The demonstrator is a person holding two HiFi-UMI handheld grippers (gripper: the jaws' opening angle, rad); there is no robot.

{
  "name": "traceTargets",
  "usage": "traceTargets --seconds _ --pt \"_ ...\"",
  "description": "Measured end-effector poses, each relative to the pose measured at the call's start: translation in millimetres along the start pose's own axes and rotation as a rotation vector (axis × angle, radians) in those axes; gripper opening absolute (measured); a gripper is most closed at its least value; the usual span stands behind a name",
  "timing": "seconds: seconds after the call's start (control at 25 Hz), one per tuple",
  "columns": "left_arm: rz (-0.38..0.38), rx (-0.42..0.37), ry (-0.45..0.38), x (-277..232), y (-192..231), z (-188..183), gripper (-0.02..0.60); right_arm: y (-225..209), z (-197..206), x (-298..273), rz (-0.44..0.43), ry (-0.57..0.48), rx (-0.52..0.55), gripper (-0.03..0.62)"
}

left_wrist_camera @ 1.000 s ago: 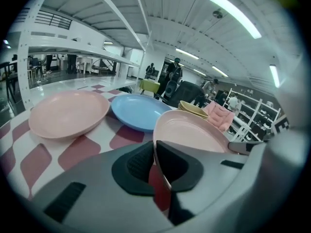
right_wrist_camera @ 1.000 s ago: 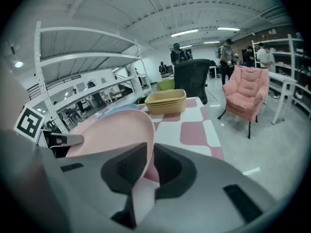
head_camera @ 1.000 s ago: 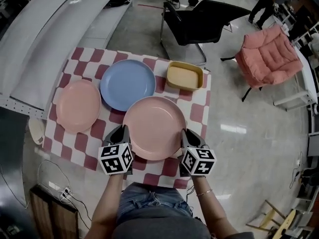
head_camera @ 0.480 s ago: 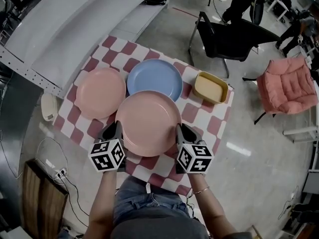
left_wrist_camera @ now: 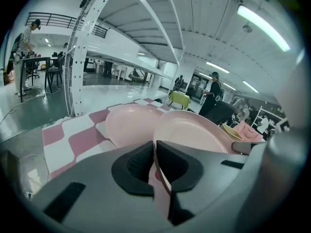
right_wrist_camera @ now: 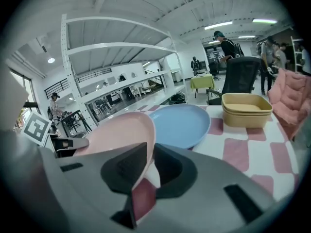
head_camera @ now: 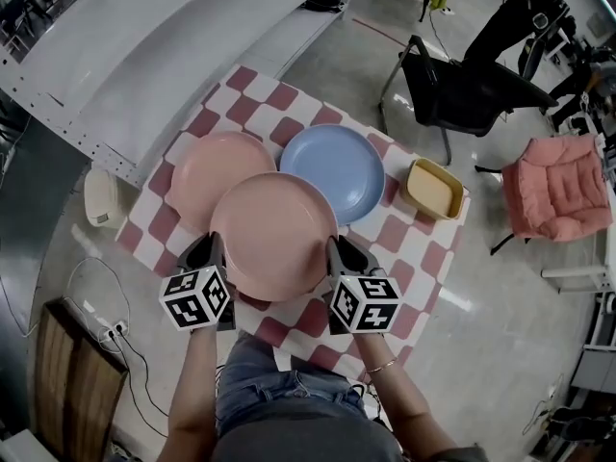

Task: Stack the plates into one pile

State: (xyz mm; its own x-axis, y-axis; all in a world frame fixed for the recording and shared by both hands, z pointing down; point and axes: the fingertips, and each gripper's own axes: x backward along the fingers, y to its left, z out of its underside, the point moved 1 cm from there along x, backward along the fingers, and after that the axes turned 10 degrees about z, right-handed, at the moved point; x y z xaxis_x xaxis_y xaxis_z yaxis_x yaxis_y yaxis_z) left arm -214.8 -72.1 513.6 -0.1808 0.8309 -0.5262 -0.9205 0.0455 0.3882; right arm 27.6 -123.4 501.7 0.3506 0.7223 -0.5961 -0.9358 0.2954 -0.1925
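**Head view.** The left gripper (head_camera: 208,255) and the right gripper (head_camera: 337,254) each clamp an opposite edge of the carried pink plate (head_camera: 274,236), at centre frame. A second ago this plate hung below the blue plate (head_camera: 332,171) and clear of the second pink plate (head_camera: 214,165). It now overlaps the lower right part of that second plate, so it has travelled across the checked cloth (head_camera: 414,248) towards it. The blue plate lies just beside both, upper centre. The yellow dish (head_camera: 433,189) sits apart at the right.

**Left gripper view.** The jaws stand narrow, pinched on the thin rim of the carried pink plate (left_wrist_camera: 192,130). The second pink plate (left_wrist_camera: 129,125) lies on the cloth beyond, at centre left.

**Right gripper view.** The jaws are closed on the opposite rim of the carried pink plate (right_wrist_camera: 121,130), which tilts up at centre left. The blue plate (right_wrist_camera: 177,125) and the yellow dish (right_wrist_camera: 245,109) rest behind it.

**Reading.** The carry appears nearly over its target. What probably remains is to centre the plate, lower it and let go; the blue plate is not yet stacked.
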Motion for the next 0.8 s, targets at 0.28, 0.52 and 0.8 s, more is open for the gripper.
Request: traceTargets --seconds 0.28,0.52,0.8 --pt "0.03 -0.012 0.017 -8 57 -31 0.031 52 -15 -34 0.041 -0.011 -0.024 0.054" --pt "0.043 -0.025 0.022 -22 100 -58 0.031 87 -23 -67 0.079 -0.018 -0.049 0.054" --pt "0.054 -0.063 0.035 -47 128 -84 0.031 104 -28 -104 0.12 0.01 -0.061 0.054"
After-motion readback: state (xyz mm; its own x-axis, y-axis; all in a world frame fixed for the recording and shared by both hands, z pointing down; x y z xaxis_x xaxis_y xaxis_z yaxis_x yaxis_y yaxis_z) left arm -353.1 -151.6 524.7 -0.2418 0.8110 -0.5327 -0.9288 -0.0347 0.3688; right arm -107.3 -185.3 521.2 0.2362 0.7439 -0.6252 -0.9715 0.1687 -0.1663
